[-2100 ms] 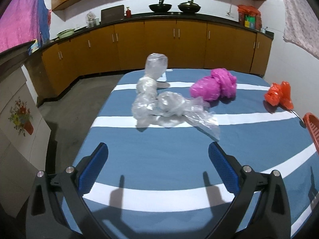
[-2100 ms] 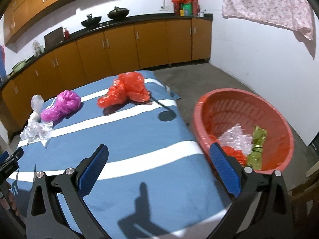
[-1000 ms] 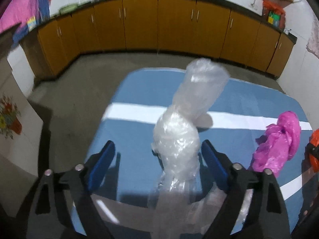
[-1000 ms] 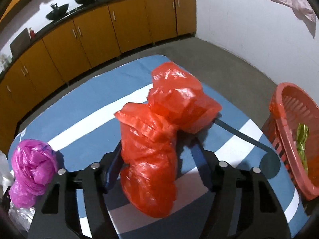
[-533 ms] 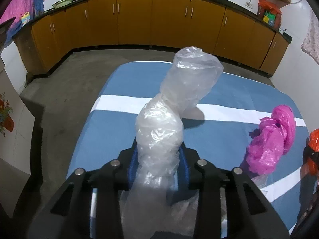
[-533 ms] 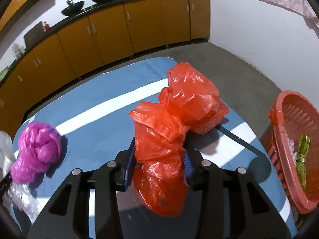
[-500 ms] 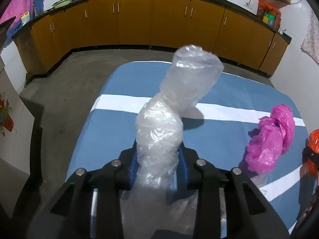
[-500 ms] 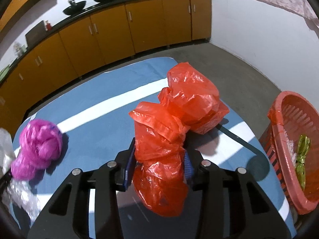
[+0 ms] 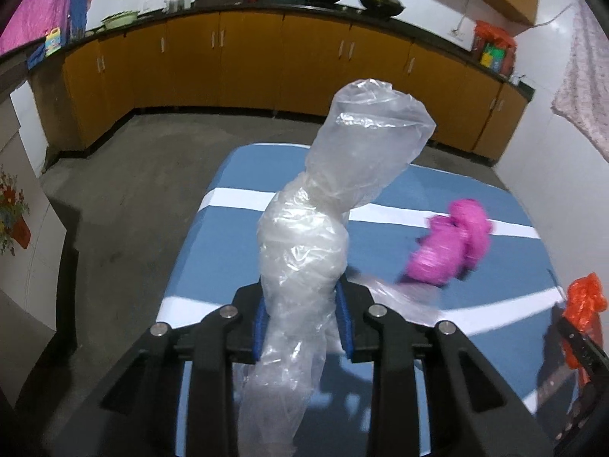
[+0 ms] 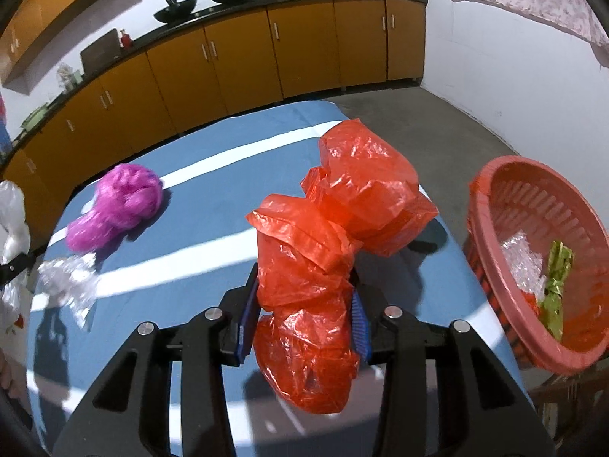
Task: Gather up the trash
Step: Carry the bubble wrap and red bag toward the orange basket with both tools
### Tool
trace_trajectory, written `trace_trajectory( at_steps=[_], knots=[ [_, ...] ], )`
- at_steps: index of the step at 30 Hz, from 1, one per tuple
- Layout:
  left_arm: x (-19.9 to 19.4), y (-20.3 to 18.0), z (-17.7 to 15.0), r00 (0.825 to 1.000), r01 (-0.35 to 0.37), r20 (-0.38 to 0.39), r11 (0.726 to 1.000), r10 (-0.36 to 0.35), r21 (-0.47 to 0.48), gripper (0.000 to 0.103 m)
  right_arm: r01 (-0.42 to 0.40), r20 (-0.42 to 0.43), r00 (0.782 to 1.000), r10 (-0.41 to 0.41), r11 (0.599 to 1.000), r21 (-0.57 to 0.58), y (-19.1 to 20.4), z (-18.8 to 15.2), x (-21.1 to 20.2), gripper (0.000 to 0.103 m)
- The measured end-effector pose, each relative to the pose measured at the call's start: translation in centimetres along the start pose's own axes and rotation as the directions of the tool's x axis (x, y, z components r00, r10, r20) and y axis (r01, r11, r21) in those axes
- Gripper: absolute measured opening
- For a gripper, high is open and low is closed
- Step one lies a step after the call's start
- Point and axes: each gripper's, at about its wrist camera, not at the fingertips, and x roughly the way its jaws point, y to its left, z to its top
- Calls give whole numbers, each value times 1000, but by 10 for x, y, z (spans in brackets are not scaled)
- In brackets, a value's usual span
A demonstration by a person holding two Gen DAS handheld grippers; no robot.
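Note:
My left gripper (image 9: 302, 320) is shut on a crumpled clear plastic bag (image 9: 323, 228) and holds it lifted above the blue striped table (image 9: 243, 179). My right gripper (image 10: 304, 316) is shut on a crumpled red plastic bag (image 10: 335, 236), lifted over the table's right side. A pink plastic bag (image 10: 118, 205) lies on the table between them; it also shows in the left wrist view (image 9: 451, 245). The red bag shows at the right edge of the left wrist view (image 9: 584, 301). The clear bag's tail (image 10: 70, 285) hangs low over the table.
A red plastic basket (image 10: 491, 236) stands off the table's right edge, with a clear wrapper (image 10: 523, 262) and a green wrapper (image 10: 555, 285) inside. Brown cabinets (image 9: 247, 64) line the far wall. Grey floor (image 9: 125, 205) surrounds the table.
Both grippers closed on their bags about half a second ago. Since then both have lifted and pulled back, carrying the clear bag and the red bag up off the table.

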Motion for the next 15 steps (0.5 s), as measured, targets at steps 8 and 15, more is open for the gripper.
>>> trace_trajectory(
  at_steps=[8,15],
  knots=[
    [-62,-40,-32,992,126,14,991,-126,40,30,-37,70,997,40,998,-47,-17,-21,-63,42],
    [-95,-93,-69,975,221,-4,967,-222,130,30,13,129,992,-5,998,-58,-39,-41,-106,42]
  ],
)
